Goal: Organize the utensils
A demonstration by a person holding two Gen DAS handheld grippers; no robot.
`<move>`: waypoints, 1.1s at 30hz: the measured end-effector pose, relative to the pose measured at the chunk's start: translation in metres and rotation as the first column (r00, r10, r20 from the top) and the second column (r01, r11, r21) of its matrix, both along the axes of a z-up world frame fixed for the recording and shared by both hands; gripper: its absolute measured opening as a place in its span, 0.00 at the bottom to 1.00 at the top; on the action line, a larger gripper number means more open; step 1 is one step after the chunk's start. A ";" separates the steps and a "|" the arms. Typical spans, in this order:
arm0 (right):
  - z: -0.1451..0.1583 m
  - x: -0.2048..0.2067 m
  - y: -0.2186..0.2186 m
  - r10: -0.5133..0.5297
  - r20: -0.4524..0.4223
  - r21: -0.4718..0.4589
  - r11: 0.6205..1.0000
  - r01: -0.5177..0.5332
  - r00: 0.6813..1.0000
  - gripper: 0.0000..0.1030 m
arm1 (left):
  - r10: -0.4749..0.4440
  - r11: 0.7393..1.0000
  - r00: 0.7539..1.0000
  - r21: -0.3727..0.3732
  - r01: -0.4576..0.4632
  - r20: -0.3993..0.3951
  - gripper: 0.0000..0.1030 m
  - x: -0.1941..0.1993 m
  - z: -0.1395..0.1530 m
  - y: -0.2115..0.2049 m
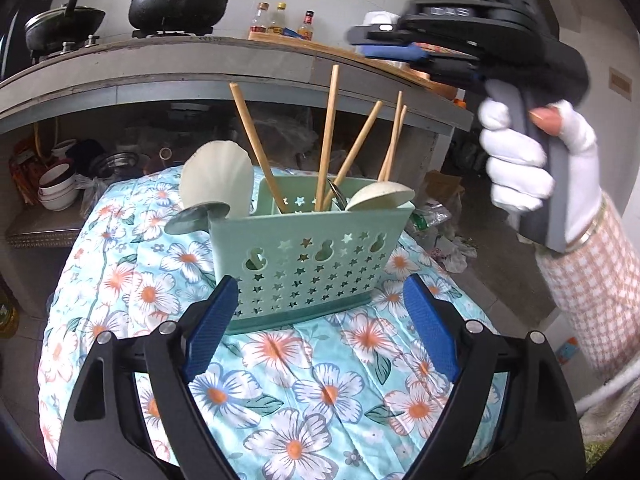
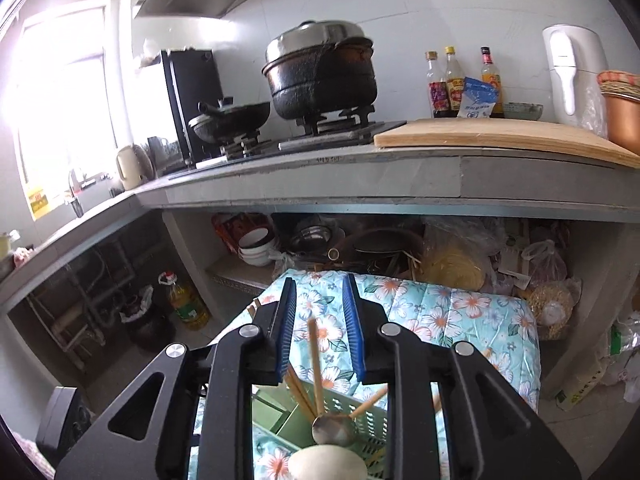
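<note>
A pale green caddy with star-shaped holes stands on the floral cloth. In it are several wooden chopsticks, two white spoons and a metal spoon that leans out at its left. My left gripper is open wide just in front of the caddy, with nothing between its pads. Up at the right a gloved hand holds my right gripper above the caddy. In the right wrist view the right gripper is open by a narrow gap. One chopstick stands below that gap, untouched, in the caddy.
Behind runs a grey kitchen counter bearing a big black pot, a wok, sauce bottles, a wooden board and a white kettle. The shelf under it holds stacked bowls and bags. An oil bottle stands on the floor.
</note>
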State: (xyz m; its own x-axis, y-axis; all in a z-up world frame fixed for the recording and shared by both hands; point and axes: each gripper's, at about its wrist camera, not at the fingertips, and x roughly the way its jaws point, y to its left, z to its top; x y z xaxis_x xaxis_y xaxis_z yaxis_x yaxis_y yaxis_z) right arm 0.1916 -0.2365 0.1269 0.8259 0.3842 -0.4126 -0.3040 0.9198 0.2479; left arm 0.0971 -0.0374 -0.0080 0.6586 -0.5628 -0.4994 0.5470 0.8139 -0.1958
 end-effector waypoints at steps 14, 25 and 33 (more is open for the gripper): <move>-0.057 -0.108 -0.009 -0.233 -0.082 -0.131 0.966 0.221 0.969 0.94 | 0.415 0.905 0.910 0.093 -0.415 0.023 0.92 0.011 0.034 0.007; -0.095 -0.117 -0.007 -0.342 -0.229 -0.224 0.930 0.293 0.911 0.94 | 0.535 0.816 0.845 0.258 -0.518 0.004 0.92 0.009 0.024 -0.010; -0.083 -0.138 -0.008 -0.377 -0.198 -0.229 0.915 0.331 0.905 0.94 | 0.475 0.851 0.880 0.244 -0.465 0.019 0.92 -0.018 0.036 -0.019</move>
State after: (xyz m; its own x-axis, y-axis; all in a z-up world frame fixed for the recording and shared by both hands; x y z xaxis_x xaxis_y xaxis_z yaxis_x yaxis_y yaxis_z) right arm 0.0534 -0.2445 0.0441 0.7640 -0.0181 -0.6450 0.0958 0.9917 0.0857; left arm 0.0786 -0.0561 0.0284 0.7912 -0.0540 -0.6092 0.0831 0.9964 0.0195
